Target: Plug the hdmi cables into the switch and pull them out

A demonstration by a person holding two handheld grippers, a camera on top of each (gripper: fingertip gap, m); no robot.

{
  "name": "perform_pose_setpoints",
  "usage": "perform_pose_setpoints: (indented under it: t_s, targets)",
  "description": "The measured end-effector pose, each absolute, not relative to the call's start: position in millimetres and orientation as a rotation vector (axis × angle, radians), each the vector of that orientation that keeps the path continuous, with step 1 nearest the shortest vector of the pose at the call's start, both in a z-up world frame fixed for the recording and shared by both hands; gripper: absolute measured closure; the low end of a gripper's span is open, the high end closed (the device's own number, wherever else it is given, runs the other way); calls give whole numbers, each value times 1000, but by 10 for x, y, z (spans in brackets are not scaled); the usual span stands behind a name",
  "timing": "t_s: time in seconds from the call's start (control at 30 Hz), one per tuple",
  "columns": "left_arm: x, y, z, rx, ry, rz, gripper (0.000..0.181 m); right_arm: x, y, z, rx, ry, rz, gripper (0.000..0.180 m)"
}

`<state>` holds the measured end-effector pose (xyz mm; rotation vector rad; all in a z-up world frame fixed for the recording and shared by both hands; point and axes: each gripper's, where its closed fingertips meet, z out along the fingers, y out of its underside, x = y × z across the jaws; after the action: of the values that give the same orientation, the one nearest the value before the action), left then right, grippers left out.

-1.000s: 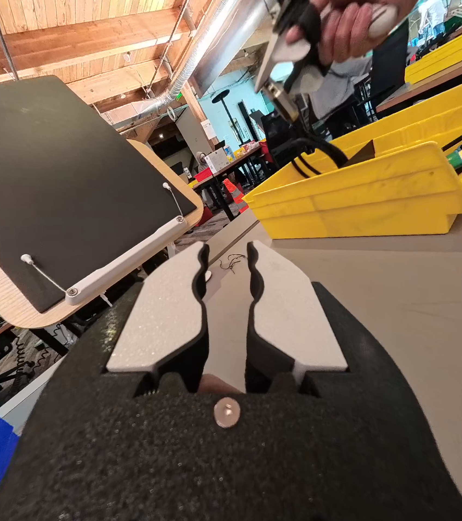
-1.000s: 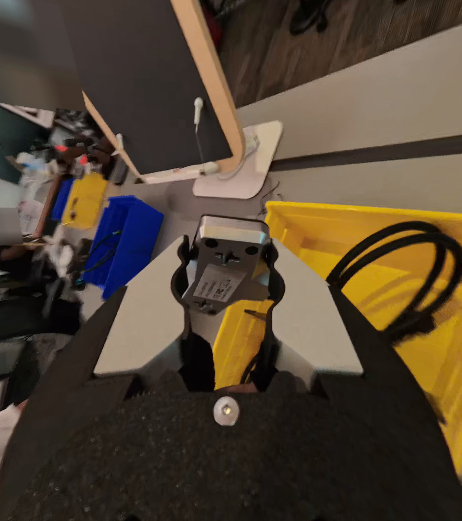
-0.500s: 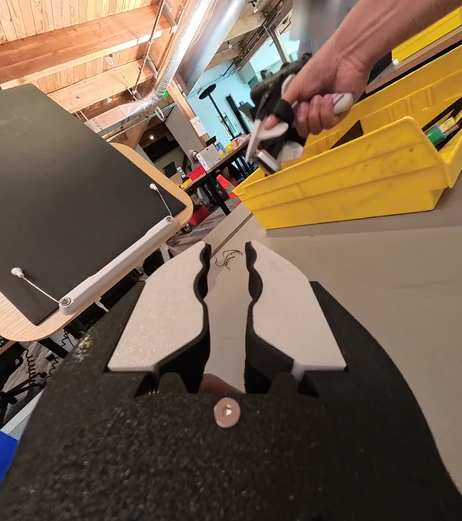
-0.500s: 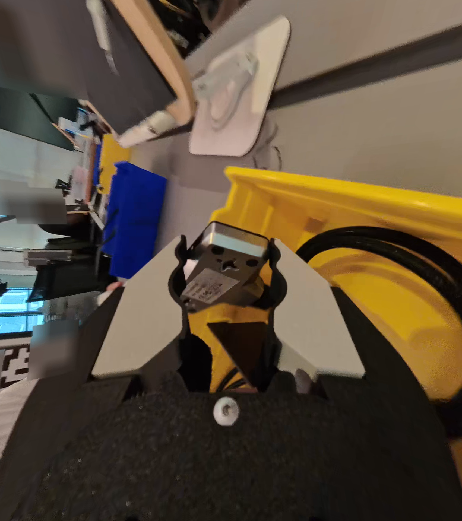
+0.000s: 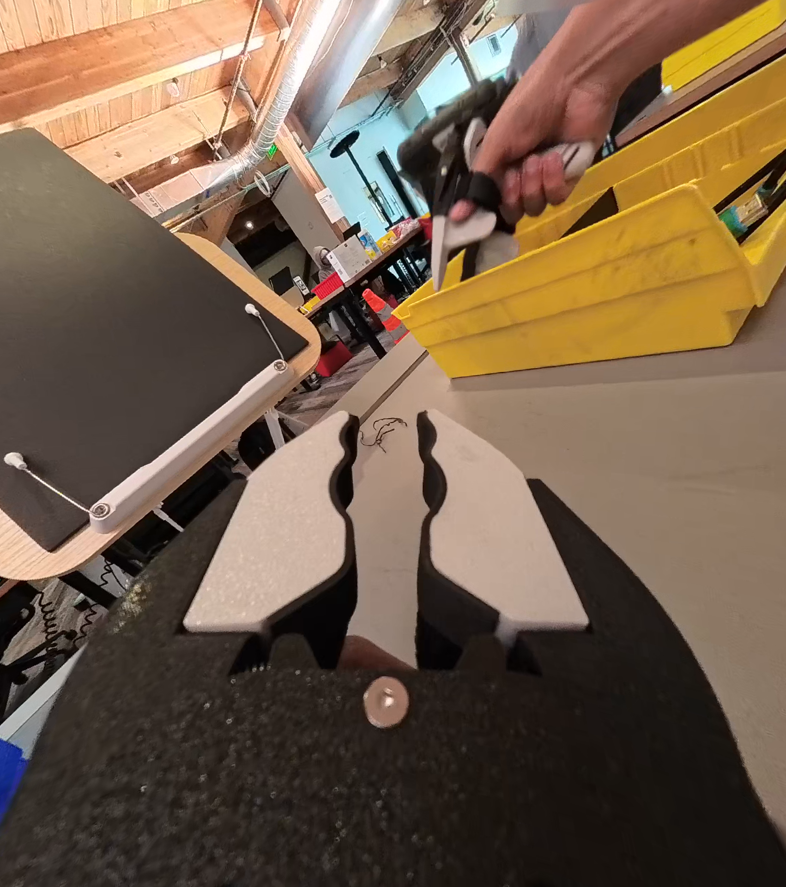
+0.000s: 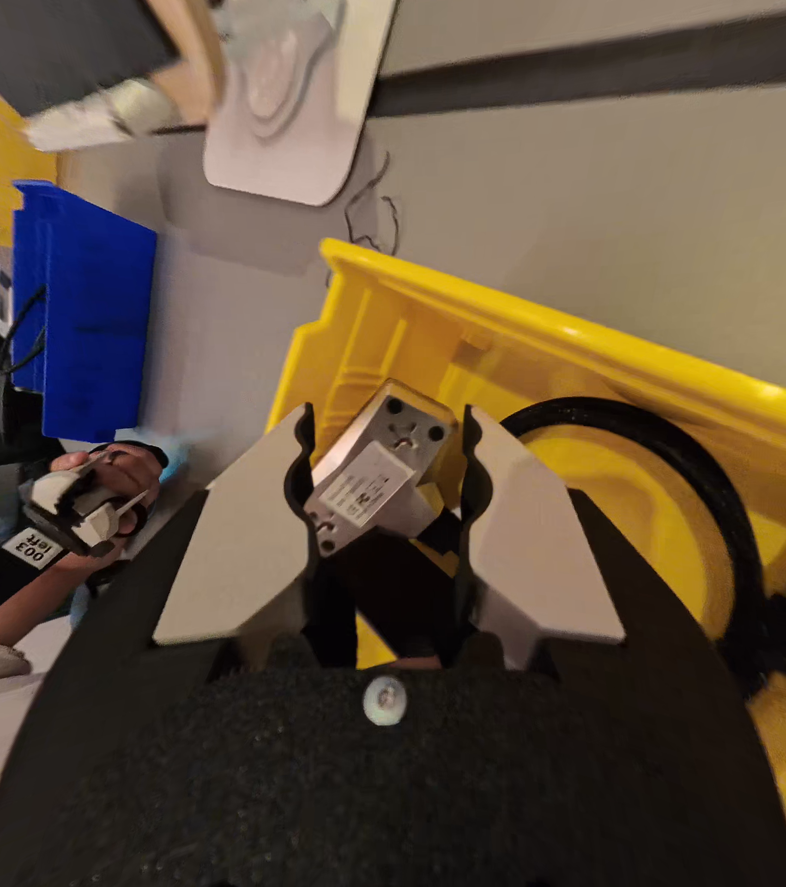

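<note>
Our right gripper [image 6: 388,409] hangs over one end of the yellow bin [image 6: 573,336], its jaws spread wider than the switch [image 6: 381,475]. The switch sits tilted between them, against one finger at most, so nothing is clamped. We cannot tell whether it rests on the bin floor. Something black seems to leave its near end, perhaps a plug. A coiled black cable [image 6: 698,461] lies farther along the bin, just beside the right finger.

Our left gripper [image 5: 386,417] is also parted and empty, low over the grey table [image 5: 621,480], well apart from the bin.

We judge that the step concerns the switch in the bin: either taking hold or letting go.

- If we are gripping, we square the jaws to the switch's flat long sides first, since a tilted box will twist out as we close.
- We keep the fingers off the ports, so that the plugs stay reachable.
- If we are leaving it, we draw straight back and up, clear of the bin wall and the coil.
- We bring the left gripper nearer before any plugging.
</note>
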<state>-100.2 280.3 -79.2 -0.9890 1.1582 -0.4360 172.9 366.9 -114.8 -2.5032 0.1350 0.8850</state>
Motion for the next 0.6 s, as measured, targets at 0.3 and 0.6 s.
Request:
perform_pose_setpoints:
  t_s: [0.3, 0.6]
  targets:
    - [-968, 2822, -871, -1060, 1174, -464, 157, 1338, 2430, -61, -2066, -59, 256, 118]
    - [-1141, 2475, -991, -1267, 1221, -484, 156, -468, 1277, -1044, -1868, -60, 555, 125]
